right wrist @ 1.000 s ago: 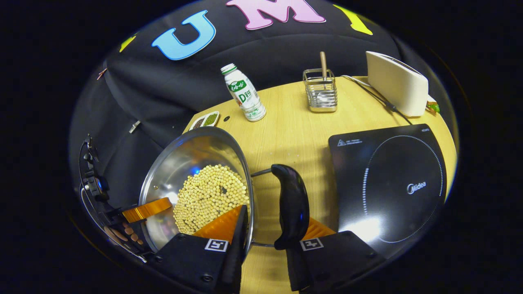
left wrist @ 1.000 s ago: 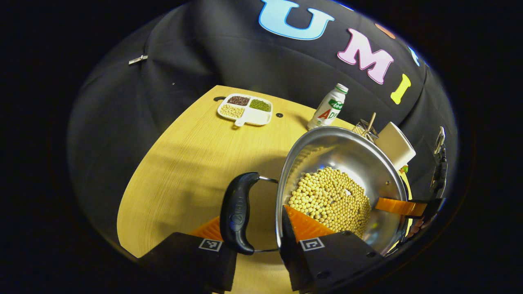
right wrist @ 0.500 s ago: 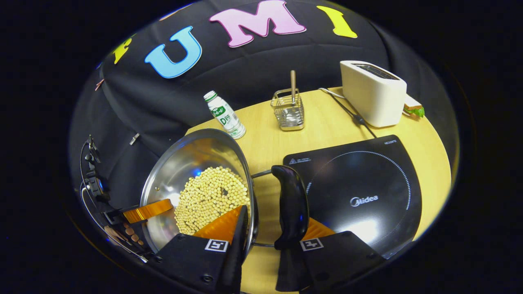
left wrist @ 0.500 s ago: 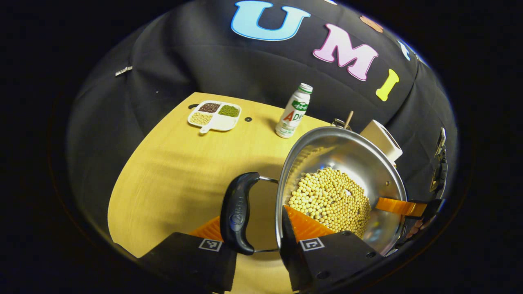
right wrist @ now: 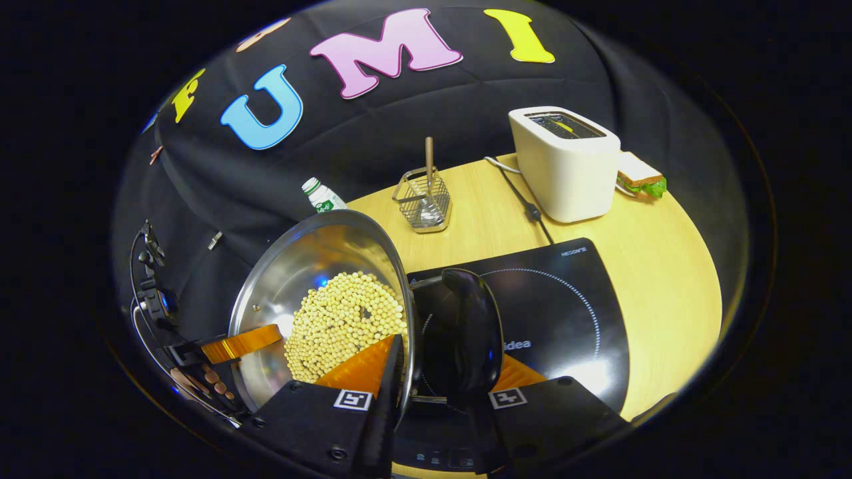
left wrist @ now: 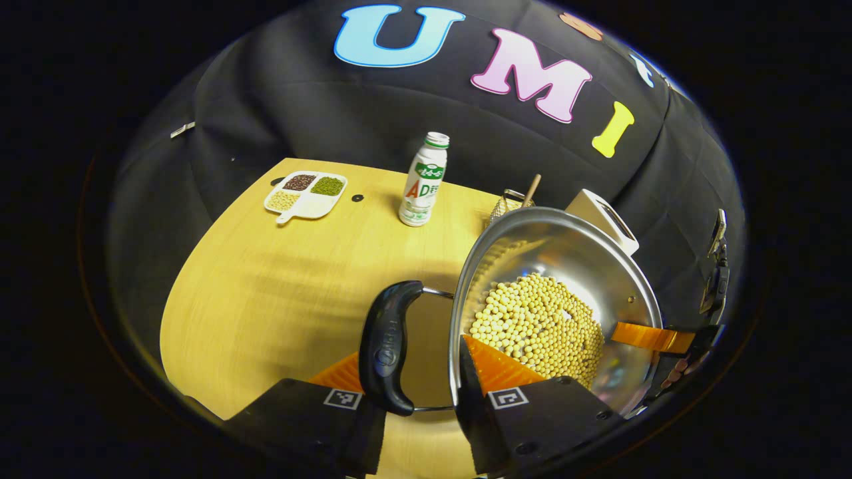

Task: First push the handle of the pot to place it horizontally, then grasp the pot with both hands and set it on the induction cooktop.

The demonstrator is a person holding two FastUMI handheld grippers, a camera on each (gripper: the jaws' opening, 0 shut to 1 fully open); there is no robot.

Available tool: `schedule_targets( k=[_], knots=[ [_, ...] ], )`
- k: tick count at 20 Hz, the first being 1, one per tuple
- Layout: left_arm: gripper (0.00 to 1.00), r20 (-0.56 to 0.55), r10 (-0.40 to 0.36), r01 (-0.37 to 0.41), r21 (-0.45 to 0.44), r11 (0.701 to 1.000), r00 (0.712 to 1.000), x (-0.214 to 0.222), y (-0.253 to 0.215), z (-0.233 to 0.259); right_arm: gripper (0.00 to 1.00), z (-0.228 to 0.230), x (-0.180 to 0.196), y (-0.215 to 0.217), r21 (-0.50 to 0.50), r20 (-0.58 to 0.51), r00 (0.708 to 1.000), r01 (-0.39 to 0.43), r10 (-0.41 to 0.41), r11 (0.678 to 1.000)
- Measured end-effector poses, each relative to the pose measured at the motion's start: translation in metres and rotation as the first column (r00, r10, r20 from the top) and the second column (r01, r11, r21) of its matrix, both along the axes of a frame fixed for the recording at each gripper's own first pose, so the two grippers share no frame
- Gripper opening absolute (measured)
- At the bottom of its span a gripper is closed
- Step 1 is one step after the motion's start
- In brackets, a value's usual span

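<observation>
While each pair of tongs grips a side of the steel pot, one finger sits inside the rim on the soybeans and the other outside under a black handle. The left tongs clamp the rim in the left gripper view, where a divided dish and a bottle stand on the counter. The right tongs clamp the opposite rim in the right gripper view, with the pot held partly over the induction cooktop. Farther off stand a wire caddy, a toaster and a sandwich.
</observation>
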State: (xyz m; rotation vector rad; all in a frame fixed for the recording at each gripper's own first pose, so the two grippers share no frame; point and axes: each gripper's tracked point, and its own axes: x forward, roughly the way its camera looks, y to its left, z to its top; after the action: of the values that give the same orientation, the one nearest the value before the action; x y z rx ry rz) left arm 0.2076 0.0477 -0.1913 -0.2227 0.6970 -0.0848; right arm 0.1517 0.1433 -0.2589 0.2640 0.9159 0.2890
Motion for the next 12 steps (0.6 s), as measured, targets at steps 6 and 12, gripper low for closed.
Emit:
schedule_targets(
  k=[6,12],
  knots=[
    [0.54,0.004,-0.009,0.009,0.004,1.0,1.0,0.005,-0.047,0.001,0.48,0.001,0.01,-0.046,0.005,-0.005,1.0,0.015,-0.015,1.0],
    [0.54,-0.011,-0.02,0.019,-0.011,1.0,1.0,0.011,-0.092,-0.011,0.44,-0.006,0.018,-0.088,-0.006,-0.008,1.0,0.03,-0.03,1.0]
  ],
)
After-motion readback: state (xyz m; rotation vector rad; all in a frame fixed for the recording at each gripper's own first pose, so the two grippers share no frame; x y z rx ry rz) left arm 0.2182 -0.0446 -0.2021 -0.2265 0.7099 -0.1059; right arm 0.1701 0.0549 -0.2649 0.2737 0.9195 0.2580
